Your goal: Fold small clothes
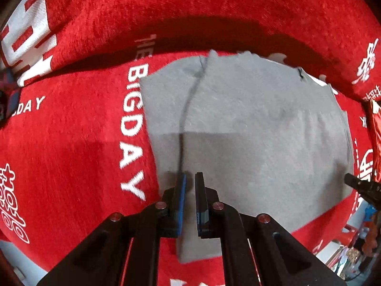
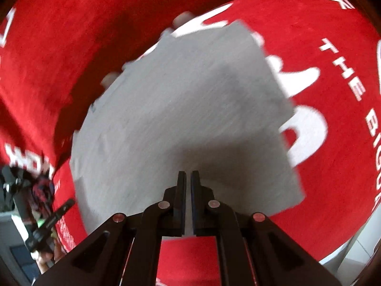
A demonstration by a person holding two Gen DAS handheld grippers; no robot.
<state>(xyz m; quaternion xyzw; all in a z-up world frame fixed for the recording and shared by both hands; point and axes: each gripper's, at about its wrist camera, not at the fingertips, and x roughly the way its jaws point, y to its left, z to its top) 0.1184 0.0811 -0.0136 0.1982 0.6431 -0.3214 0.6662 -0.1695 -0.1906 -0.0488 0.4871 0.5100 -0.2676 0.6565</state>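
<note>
A grey garment [image 1: 250, 131], folded into a flat rectangle, lies on a red plush cover [image 1: 71, 131] printed with white lettering. A dark seam runs down its left part. My left gripper [image 1: 190, 177] points down over the garment's near left area beside that seam. Its jaws are shut with only a thin gap, and no cloth is visibly pinched. The right wrist view is blurred. There the same garment [image 2: 181, 109] fills the middle, and my right gripper [image 2: 188, 175] hangs over its near edge, shut with nothing seen between the pads. The right gripper's black tip [image 1: 357, 183] shows at the garment's right edge.
A raised red cushion back [image 1: 190, 12] runs behind the garment. An orange-red packet [image 1: 376, 143] lies at the right. The cover's edge drops to a pale floor with clutter [image 1: 345, 250] at the near right. Black gear and checked fabric [image 2: 40, 190] sit at the left.
</note>
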